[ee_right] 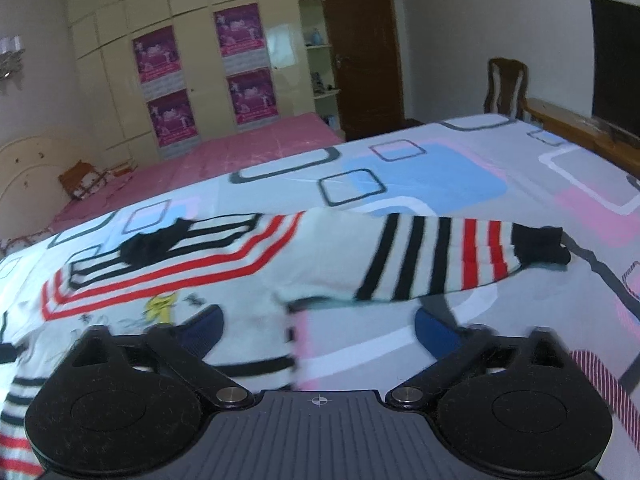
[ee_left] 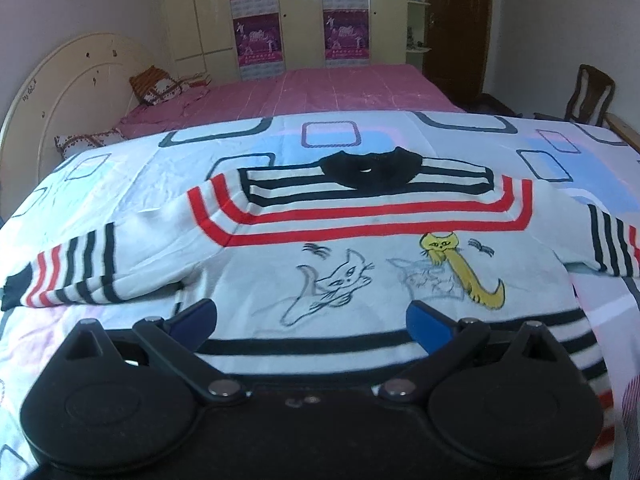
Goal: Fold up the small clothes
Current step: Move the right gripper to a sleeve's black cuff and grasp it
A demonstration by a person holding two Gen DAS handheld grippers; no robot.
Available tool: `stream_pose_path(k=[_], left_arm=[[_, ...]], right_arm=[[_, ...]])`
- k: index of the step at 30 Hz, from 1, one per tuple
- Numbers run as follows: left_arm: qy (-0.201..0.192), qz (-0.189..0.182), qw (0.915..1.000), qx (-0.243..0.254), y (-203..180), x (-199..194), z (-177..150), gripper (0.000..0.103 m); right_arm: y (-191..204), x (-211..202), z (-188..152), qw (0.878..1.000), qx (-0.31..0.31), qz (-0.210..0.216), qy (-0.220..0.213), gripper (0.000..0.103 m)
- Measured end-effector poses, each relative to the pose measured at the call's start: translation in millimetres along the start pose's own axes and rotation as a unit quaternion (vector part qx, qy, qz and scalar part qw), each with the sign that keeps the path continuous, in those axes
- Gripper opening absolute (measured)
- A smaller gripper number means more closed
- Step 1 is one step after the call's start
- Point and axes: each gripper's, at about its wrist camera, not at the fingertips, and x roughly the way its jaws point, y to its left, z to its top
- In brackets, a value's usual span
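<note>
A small white sweater (ee_left: 352, 236) with red and black stripes, a black collar (ee_left: 370, 170) and cat drawings lies flat, front up, on a patterned bedsheet (ee_left: 120, 176). Both sleeves spread sideways. My left gripper (ee_left: 312, 324) is open, its blue fingers just above the sweater's striped hem. In the right wrist view the sweater (ee_right: 168, 264) fills the left half and its right sleeve (ee_right: 440, 256) stretches rightward, ending in a black cuff (ee_right: 540, 244). My right gripper (ee_right: 318, 332) is open over the sweater's lower right edge, below that sleeve.
The sheet (ee_right: 440, 176) covers the work surface. A pink bed (ee_left: 312, 88) with pillows (ee_left: 160, 86) lies beyond. Wardrobes with posters (ee_left: 256, 16), a brown door (ee_left: 456, 28) and a wooden chair (ee_left: 588, 96) stand at the back. A wooden edge (ee_right: 568, 120) runs at right.
</note>
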Motion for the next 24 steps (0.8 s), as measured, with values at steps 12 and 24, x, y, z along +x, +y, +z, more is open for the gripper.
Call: stream_pose_path(k=[12, 24], left_arm=[[0.016, 0.016, 0.9996, 0.015, -57, 50, 18, 0.096], [0.031, 0.028, 0.9989, 0.024, -72, 68, 24, 0.092]], right_arm=[[-128, 65, 25, 0.994, 0.065, -0.08, 0.039, 0.071], [-193, 101, 35, 0.984, 0.141, -0.098, 0.046, 0.047]])
